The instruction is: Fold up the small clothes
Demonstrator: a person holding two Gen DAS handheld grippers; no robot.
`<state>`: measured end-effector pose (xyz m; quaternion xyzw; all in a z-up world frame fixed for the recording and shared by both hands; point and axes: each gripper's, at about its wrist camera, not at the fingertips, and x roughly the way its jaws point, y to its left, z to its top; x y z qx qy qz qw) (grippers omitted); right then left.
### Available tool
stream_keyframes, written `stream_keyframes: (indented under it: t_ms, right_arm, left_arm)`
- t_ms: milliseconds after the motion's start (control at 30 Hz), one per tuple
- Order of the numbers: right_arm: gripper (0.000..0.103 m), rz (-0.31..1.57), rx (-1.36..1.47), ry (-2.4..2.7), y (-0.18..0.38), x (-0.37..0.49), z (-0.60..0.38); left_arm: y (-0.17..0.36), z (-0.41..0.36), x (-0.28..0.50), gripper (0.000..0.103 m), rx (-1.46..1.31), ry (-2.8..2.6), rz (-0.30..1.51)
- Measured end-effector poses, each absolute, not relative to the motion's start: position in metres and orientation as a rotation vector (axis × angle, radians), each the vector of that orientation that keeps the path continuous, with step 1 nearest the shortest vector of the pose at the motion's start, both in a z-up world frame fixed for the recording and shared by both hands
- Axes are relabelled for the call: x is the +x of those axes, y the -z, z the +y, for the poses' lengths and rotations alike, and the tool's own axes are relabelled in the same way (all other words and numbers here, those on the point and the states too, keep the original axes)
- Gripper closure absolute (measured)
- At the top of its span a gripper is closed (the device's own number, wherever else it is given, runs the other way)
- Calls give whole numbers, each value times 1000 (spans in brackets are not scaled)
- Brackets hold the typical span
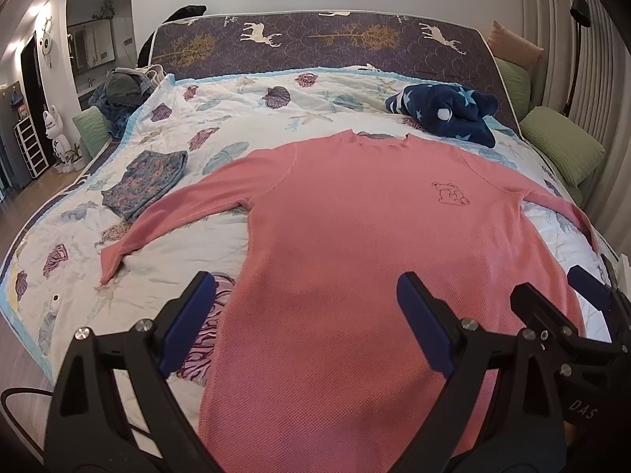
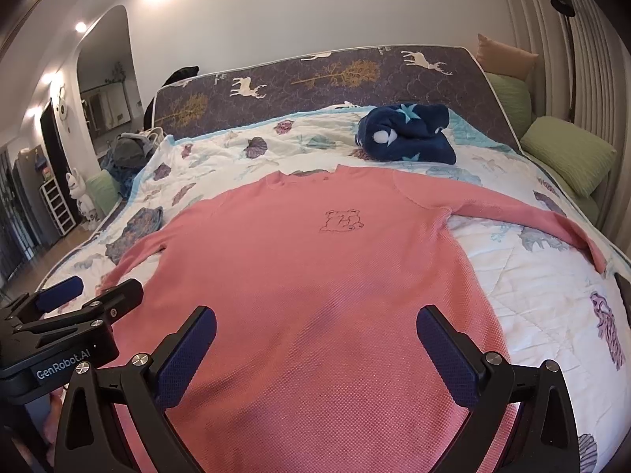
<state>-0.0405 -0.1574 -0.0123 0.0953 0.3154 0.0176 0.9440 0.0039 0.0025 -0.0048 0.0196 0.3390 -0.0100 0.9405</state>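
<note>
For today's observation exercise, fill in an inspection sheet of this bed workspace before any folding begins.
Surface: shell-print quilt over a mattress.
Job's things: pink long-sleeved shirt lying flat, front up, sleeves spread; folded floral garment beside its sleeve.
Clutter: navy star-print bundle near the collar; clothes heap at the far corner.
Grippers: left gripper and right gripper open above the hem, holding nothing.
Cables: black cable beside the bed.
Surroundings: green pillows, floor lamp.

Soft indoor light (strong fisheye warping)
</note>
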Motion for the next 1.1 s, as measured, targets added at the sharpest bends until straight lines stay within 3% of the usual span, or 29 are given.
stream_keyframes:
  t_ms: [1100]
  right_arm:
    - [0,557,172,-82,-17,-49,-135]
  left_arm:
    - [-5,23,-7,10,53,-22,645]
